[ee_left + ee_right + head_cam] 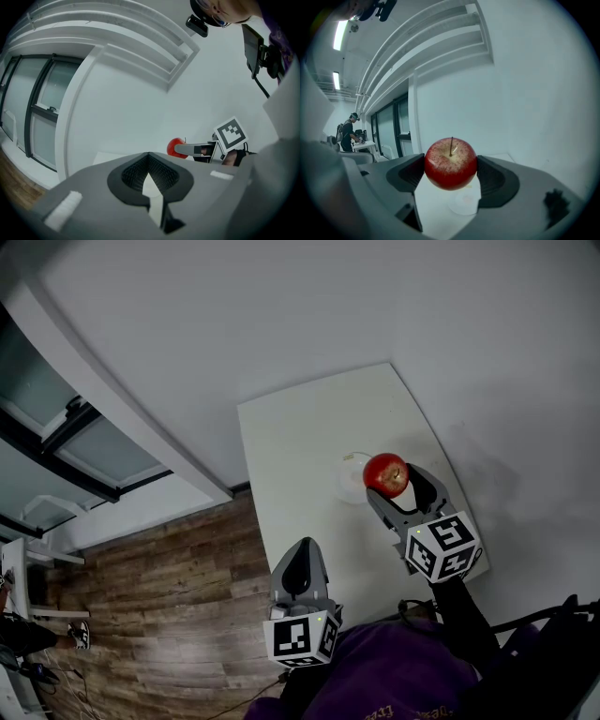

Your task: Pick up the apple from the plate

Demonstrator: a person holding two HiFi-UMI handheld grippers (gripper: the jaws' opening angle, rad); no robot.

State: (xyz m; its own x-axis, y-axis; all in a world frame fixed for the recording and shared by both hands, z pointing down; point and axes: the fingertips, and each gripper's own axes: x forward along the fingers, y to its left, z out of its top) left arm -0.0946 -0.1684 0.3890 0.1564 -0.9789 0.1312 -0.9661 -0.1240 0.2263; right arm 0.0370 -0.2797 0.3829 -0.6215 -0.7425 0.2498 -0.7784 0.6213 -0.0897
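Note:
A red apple [385,473] hangs above the white table [300,456], clamped between the jaws of my right gripper [394,482]. In the right gripper view the apple [450,162] sits stem up between both dark pads, lifted clear of the small white plate [464,203] below it. That plate [352,478] lies on the table just left of the apple in the head view. My left gripper [299,566] hovers over the table's near left edge, shut and empty. In the left gripper view the apple [175,146] shows far off, held by the other gripper.
The table stands in a corner against white walls [281,315]. Wooden floor [159,606] lies to its left, with dark-framed windows [56,437] beyond. A person [348,132] stands at a far desk in the right gripper view.

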